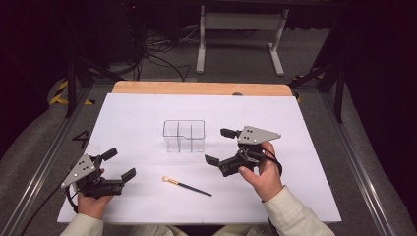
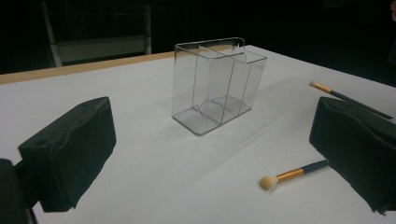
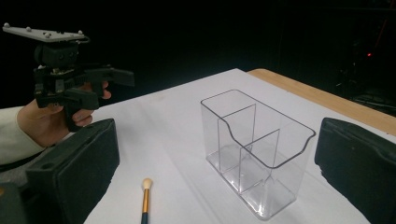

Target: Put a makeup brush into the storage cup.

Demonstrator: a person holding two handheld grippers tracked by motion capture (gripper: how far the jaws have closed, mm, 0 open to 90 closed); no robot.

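while both grippers are hovering apart over the white table [image 1: 305, 196], the high view is showing the work as not yet begun: the makeup brush [image 1: 187, 186] is lying flat near the front edge, between the two hands and just in front of the clear organizer [image 1: 184, 135], which is standing upright and empty at the table's centre. the left gripper [image 1: 119, 164] is sitting released at the lower left, jaws spread and holding nothing; the right gripper [image 1: 220, 146] is likewise released, just right of the organizer. judging from this, picking up the brush and placing it in a compartment are both remaining to be done. in the left gripper view, the brush [image 2: 294, 174] is showing a pale rounded tip, a gold ferrule and a slim dark handle running behind the right-hand jaw, with the organizer [image 2: 217, 84] beyond it. in the right gripper view, the jaws are standing wide to either side of the organizer [image 3: 257, 149], whose inner walls are dividing it into compartments, while the brush [image 3: 146, 198] is lying just left of it.
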